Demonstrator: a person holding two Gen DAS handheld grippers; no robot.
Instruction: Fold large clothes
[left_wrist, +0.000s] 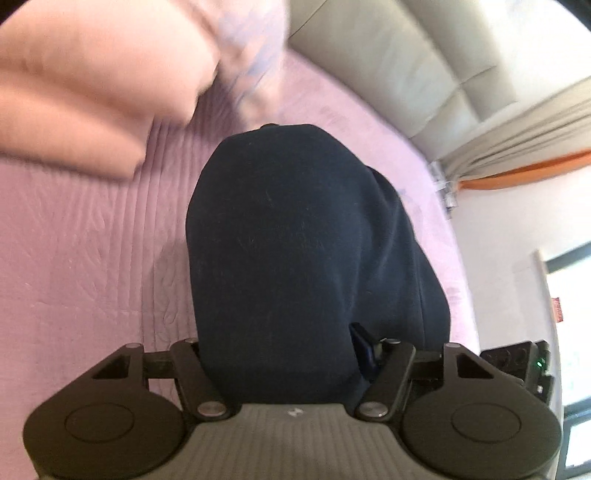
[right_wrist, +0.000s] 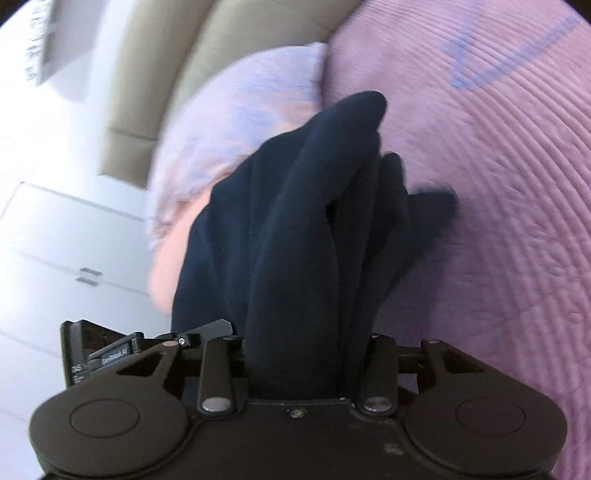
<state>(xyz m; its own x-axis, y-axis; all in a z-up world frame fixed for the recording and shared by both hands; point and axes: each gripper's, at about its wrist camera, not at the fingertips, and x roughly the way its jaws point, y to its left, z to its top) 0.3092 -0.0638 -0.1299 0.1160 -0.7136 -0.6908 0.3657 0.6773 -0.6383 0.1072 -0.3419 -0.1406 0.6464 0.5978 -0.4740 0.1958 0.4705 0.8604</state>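
Two claws hold up a dark navy garment over a pink bed.

In the left wrist view, a pink pillow (left_wrist: 85, 92) sits at the far left on the pink quilted bed cover (left_wrist: 81, 258). The left gripper (left_wrist: 288, 369) points forward and down at the bed. The dark navy garment (left_wrist: 295, 240) fills the gap between its jaws and hangs smooth and wide in front. The tips are hidden by cloth, but the jaws look closed on it. A beige padded headboard (left_wrist: 388, 66) is on the right. In the right wrist view, white cupboard doors (right_wrist: 66, 240) are at the left, then a blurry pillow (right_wrist: 240, 122). The right gripper (right_wrist: 303, 369) also pinches the garment (right_wrist: 295, 229), bunched in long folds. The quilt (right_wrist: 498, 203) is on the right.
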